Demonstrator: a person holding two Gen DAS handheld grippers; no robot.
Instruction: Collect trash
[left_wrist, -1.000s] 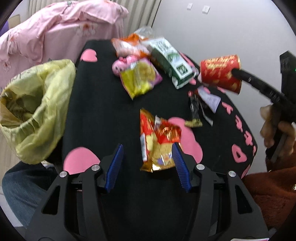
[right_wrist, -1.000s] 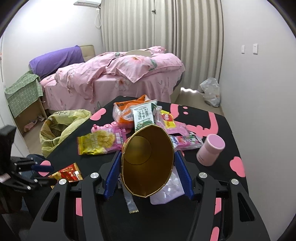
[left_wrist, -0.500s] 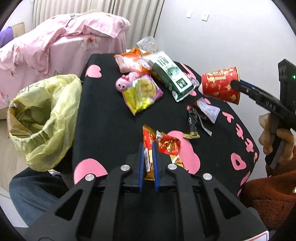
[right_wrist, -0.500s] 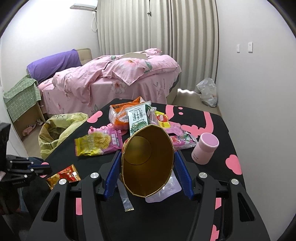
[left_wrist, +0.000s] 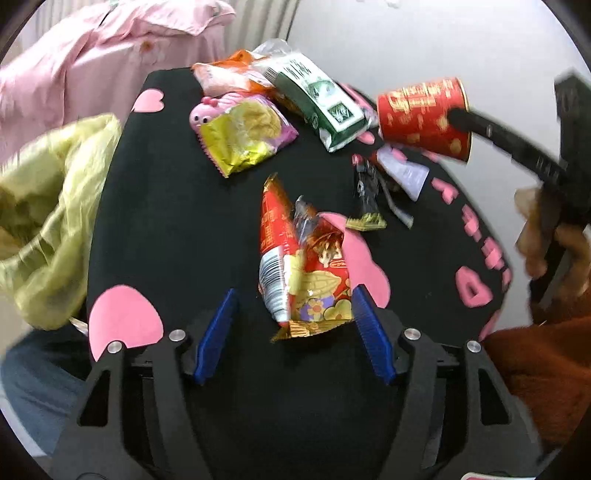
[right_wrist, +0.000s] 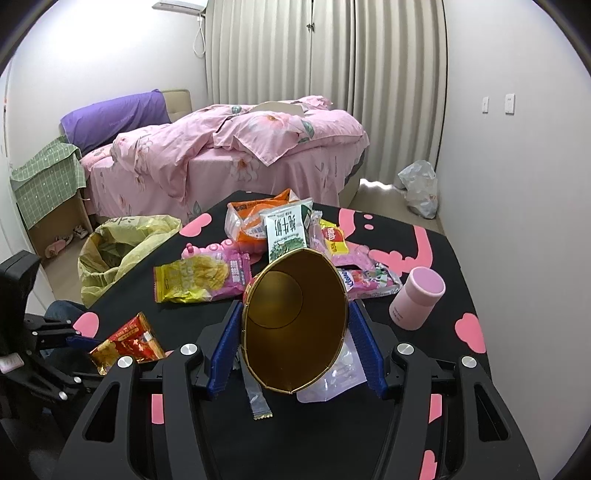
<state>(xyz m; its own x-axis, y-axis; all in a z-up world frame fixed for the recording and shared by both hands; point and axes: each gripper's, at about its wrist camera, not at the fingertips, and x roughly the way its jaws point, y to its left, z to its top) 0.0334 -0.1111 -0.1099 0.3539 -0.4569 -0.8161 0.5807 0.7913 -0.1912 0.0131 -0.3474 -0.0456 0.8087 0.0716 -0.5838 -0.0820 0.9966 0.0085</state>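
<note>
A crumpled red and gold snack wrapper (left_wrist: 306, 273) lies on the black table (left_wrist: 177, 221). My left gripper (left_wrist: 293, 328) hangs over the wrapper's near end. Its jaws are opening, and the wrapper lies between the blue pads (left_wrist: 218, 332), close to the right one and unpressed. My right gripper (right_wrist: 295, 310) is shut on a red paper cup with a gold inside (right_wrist: 295, 325), held above the table. The same cup (left_wrist: 424, 118) shows at the upper right of the left wrist view. A yellow-green trash bag (left_wrist: 48, 221) hangs open at the table's left edge.
A yellow chips packet (left_wrist: 243, 136), a green milk carton (left_wrist: 317, 99), an orange packet (right_wrist: 251, 218), a small black wrapper (left_wrist: 365, 192) and a clear wrapper (right_wrist: 332, 376) lie on the table. A pink cup (right_wrist: 417, 299) stands at the right. A pink bed (right_wrist: 221, 155) is beyond.
The left jaws were apart, shut at the wrapper's near end half a second ago, and now stand apart again around it. The right gripper and its cup have stayed put.
</note>
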